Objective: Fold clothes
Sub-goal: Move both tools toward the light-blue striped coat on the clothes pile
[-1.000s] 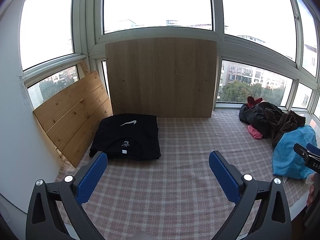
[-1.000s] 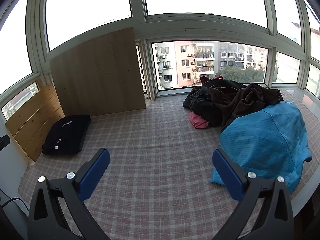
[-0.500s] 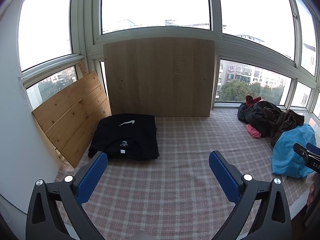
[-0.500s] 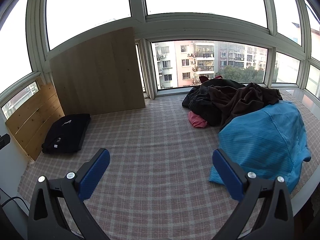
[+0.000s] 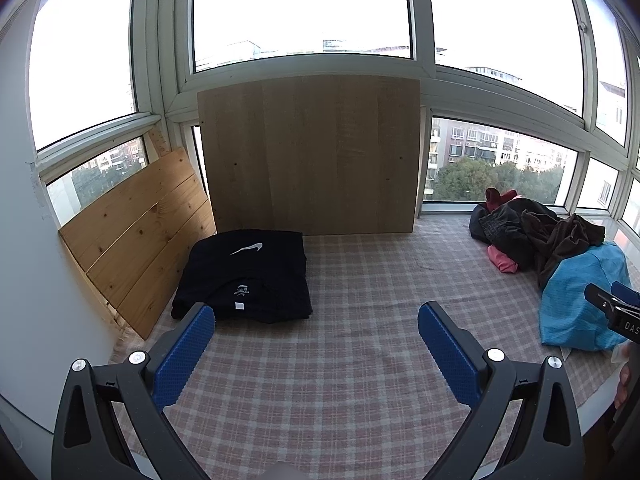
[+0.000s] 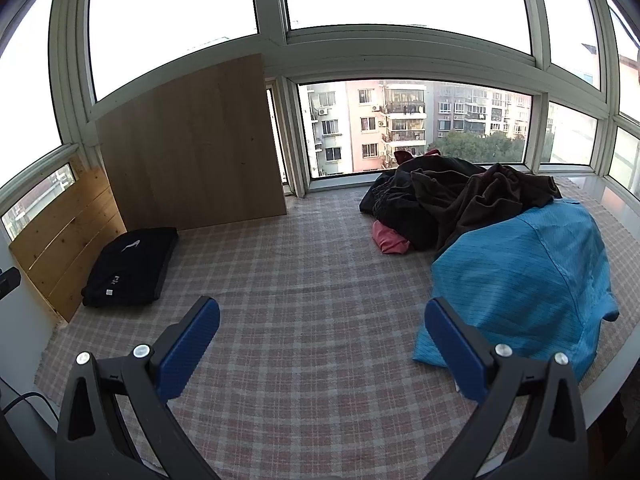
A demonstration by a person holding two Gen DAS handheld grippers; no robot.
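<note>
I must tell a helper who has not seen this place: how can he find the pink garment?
Look right of the tall wooden board, at the unfolded heap. The pink garment peeks out at its left foot, on the checked cloth. Its neighbours are dark or blue.

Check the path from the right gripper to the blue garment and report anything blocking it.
Nothing visible blocks it. The right gripper is open and holds nothing, and only bare plaid cloth lies between it and the blue garment. The dark clothes pile sits behind the garment, off the path.
</note>
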